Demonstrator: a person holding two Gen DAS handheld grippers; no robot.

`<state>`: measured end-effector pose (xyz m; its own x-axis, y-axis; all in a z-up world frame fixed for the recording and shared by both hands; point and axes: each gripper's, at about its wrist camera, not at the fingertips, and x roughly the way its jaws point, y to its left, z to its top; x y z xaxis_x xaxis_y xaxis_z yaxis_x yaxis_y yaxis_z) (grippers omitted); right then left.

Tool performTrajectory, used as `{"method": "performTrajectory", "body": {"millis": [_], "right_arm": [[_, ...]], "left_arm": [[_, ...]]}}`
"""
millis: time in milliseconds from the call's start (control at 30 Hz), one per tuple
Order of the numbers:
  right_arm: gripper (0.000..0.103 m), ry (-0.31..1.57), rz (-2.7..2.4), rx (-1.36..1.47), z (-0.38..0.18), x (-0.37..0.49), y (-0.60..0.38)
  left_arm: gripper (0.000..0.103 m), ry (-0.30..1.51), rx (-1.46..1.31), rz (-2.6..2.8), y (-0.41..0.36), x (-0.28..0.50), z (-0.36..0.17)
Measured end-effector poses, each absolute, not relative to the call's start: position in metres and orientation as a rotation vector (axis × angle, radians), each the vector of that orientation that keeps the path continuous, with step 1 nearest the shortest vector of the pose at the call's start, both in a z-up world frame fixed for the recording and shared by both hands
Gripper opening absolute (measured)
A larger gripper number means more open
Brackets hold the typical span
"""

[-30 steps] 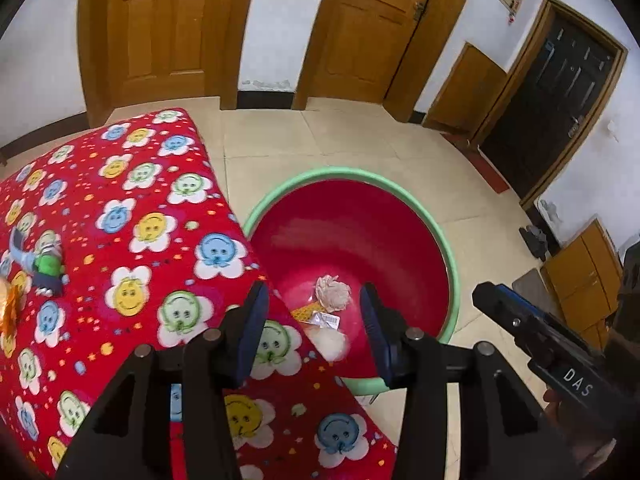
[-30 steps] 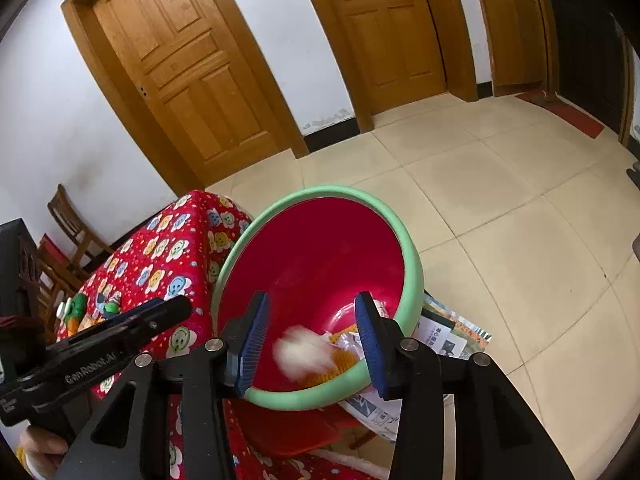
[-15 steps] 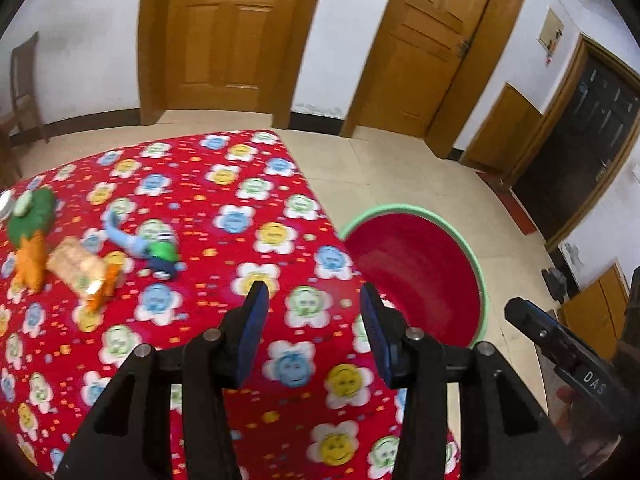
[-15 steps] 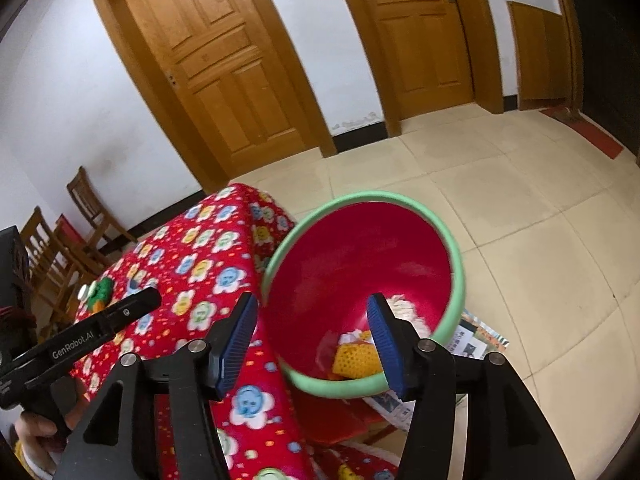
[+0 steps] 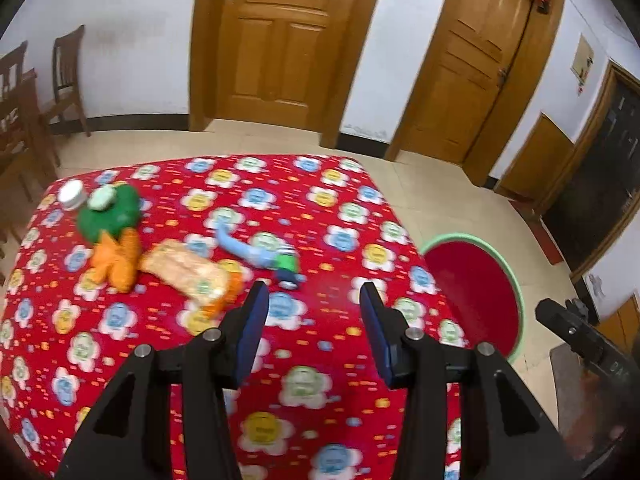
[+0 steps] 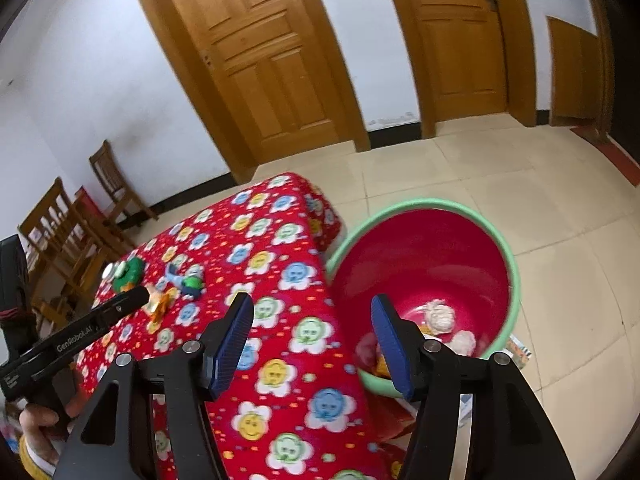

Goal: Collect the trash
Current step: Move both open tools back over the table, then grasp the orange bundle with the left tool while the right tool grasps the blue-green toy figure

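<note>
A red basin with a green rim (image 6: 512, 272) stands on the floor beside the table and holds crumpled white paper (image 6: 440, 316) and other scraps; it also shows in the left wrist view (image 5: 516, 280). On the red flowered tablecloth (image 5: 320, 208) lie an orange snack wrapper (image 5: 188, 272), a blue and green toy (image 5: 264, 256), a green and orange plush (image 5: 112, 220) and a white cap (image 5: 72, 196). My left gripper (image 5: 310, 320) is open and empty above the table. My right gripper (image 6: 312, 344) is open and empty over the table edge by the basin.
Wooden chairs (image 5: 68, 80) stand at the left by the wall. Wooden doors (image 5: 280, 40) line the far wall. Papers (image 6: 518, 352) lie on the tiled floor under the basin. The left handheld gripper body (image 6: 72, 336) shows at the left of the right wrist view.
Both grippers have swung left from over the basin toward the table. The table's items have come into the left wrist view. The white paper that was falling now rests in the basin.
</note>
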<state>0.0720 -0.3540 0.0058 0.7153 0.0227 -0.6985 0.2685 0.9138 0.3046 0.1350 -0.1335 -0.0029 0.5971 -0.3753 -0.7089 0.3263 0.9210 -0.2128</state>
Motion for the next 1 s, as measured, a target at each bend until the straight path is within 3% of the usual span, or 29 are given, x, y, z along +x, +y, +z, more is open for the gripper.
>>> {"method": "performTrajectory", "body": {"millis": [500,1000], "right_arm": [[0.063,0.836,-0.008,0.325,0.002,0.146,-0.277],[0.063,0.921,0.026,0.304,-0.037,0.21,-0.227]], "left_arm": [[0.047,0.844,-0.108,-0.227,-0.035,0.184,-0.021],[0.049,0.881,-0.175,-0.175,-0.002,0.232,-0.071]]}}
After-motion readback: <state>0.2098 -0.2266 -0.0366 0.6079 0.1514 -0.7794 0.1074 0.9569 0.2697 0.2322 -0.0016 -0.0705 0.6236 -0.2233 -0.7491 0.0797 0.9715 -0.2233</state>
